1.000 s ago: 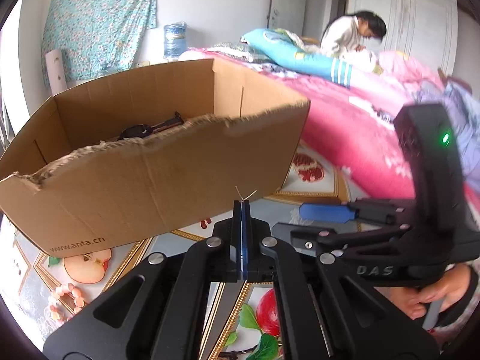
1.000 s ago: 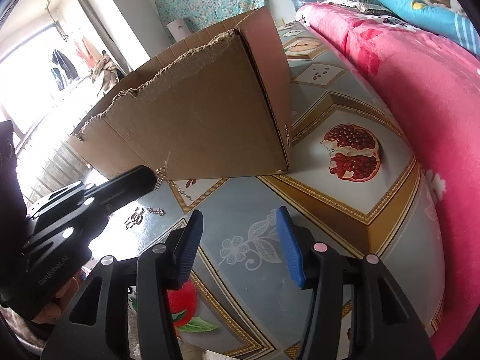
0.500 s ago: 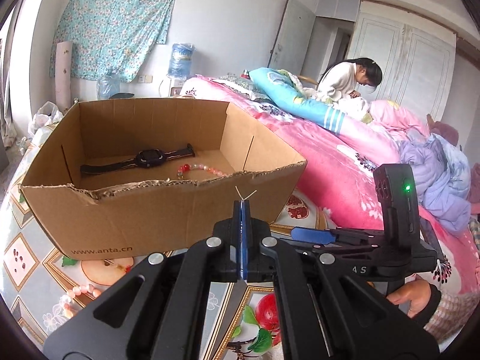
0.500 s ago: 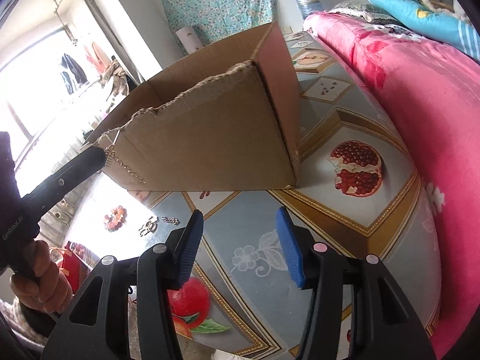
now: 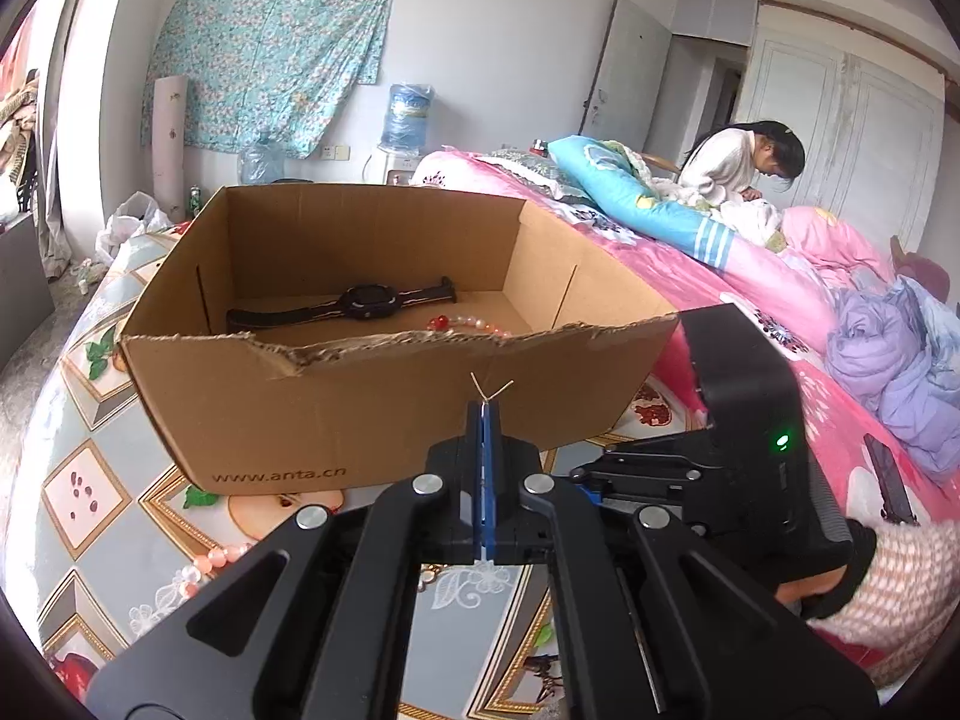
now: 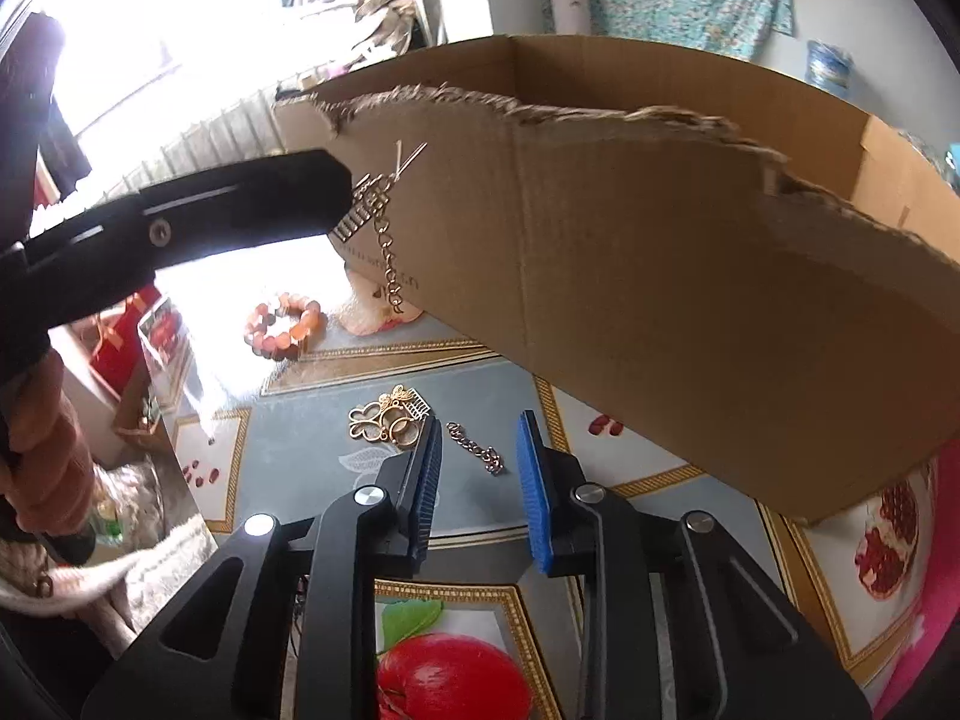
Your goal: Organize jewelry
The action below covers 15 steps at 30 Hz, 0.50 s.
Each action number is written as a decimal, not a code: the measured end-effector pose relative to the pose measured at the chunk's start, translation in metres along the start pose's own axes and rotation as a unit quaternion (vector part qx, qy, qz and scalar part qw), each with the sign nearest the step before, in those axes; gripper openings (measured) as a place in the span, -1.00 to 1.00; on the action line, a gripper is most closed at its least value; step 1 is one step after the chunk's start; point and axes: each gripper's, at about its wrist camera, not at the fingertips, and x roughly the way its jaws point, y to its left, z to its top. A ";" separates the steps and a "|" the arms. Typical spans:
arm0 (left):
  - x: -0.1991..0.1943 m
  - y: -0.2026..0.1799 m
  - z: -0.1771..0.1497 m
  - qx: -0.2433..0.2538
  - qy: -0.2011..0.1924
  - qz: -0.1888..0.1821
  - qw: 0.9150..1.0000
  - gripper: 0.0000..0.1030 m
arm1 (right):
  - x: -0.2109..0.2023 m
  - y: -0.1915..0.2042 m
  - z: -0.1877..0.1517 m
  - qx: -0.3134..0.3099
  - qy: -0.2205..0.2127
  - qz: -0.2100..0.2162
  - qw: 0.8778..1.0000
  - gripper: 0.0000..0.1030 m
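Observation:
My left gripper (image 5: 485, 414) is shut on a gold chain earring (image 6: 378, 222); its thin wires (image 5: 489, 390) stick up above the tips. It hangs in front of the cardboard box (image 5: 360, 408), below the torn rim. Inside the box lie a black watch (image 5: 369, 303) and a bead bracelet (image 5: 474, 323). My right gripper (image 6: 480, 468) points down at the table with its jaws closing. A short chain (image 6: 477, 450) lies on the table in line with the gap, and the blue pads (image 6: 534, 492) do not touch it. Gold earrings (image 6: 390, 420) lie just left of it.
An orange bead bracelet (image 6: 282, 327) lies near the box's corner, and a pink one (image 5: 204, 564) is on the fruit-patterned tablecloth (image 6: 456, 678). A pink bed (image 5: 780, 300) runs along the right, with a person (image 5: 744, 162) sitting at its far end.
The right gripper swung left and rolled, so it now faces the jewelry on the table, and its jaws have narrowed. The left gripper rose slightly with the earring, so more of the box's inside shows.

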 end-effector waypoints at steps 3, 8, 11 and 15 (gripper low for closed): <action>-0.002 0.004 -0.002 -0.004 -0.001 0.001 1.000 -1.00 | 0.008 0.008 0.006 -0.054 0.016 -0.012 0.998 -0.61; -0.006 0.009 -0.005 -0.011 -0.008 -0.003 1.000 -1.00 | 0.008 0.015 0.010 -0.058 0.042 -0.019 0.997 -0.92; -0.007 0.010 -0.006 -0.012 -0.011 -0.007 1.000 -1.00 | 0.003 0.009 0.012 -0.022 0.044 -0.037 0.998 -0.96; -0.011 0.009 -0.005 -0.007 -0.016 -0.010 1.000 -1.00 | -0.016 -0.002 0.004 0.027 0.025 -0.030 0.999 -0.96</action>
